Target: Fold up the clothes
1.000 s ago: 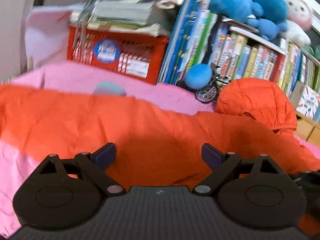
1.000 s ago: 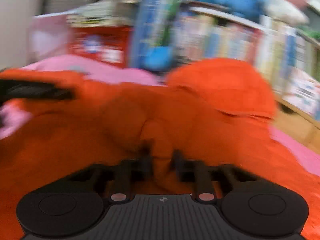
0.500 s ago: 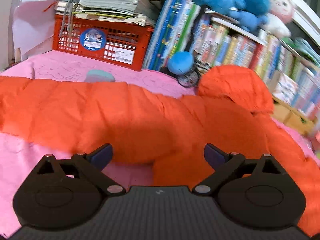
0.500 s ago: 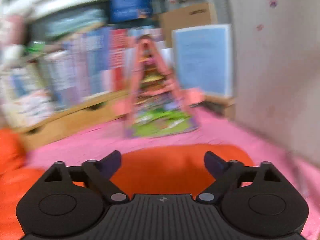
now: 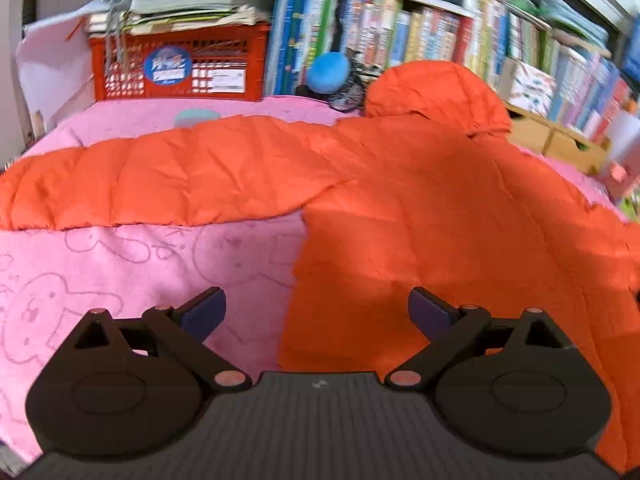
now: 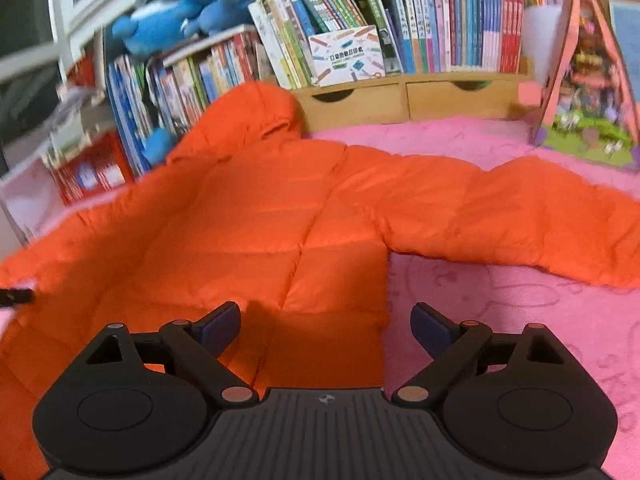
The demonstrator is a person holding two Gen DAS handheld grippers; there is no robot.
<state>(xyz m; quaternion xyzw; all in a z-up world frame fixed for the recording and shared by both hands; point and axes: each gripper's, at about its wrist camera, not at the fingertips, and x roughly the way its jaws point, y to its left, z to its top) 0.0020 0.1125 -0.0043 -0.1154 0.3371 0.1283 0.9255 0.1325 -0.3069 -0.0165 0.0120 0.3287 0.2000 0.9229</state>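
Left wrist view showed an orange jacket (image 5: 400,200) spread flat on a pink blanket (image 5: 120,272), its hood (image 5: 436,92) lying up against a bookshelf (image 5: 440,36) and one sleeve (image 5: 160,176) stretched straight out to the side. The left gripper (image 5: 316,312) was held above the side edge of the jacket body, its jaws spread wide and nothing gripped between them. From the right wrist view the other sleeve (image 6: 520,220) was seen extended across the blanket toward a toy house (image 6: 588,72), and the right gripper (image 6: 324,328) was likewise wide open and empty, hovering over the jacket's lower hem.

The step in hand was judged to be the first fold, with nothing yet folded. It would be done well if each sleeve were pinched near the cuff, through both layers of the puffy fabric, and carried across the body without dragging the torso. The padded filling was expected to spring back, so each fold would probably need to be pressed down. The slippery shell could escape a shallow bite.
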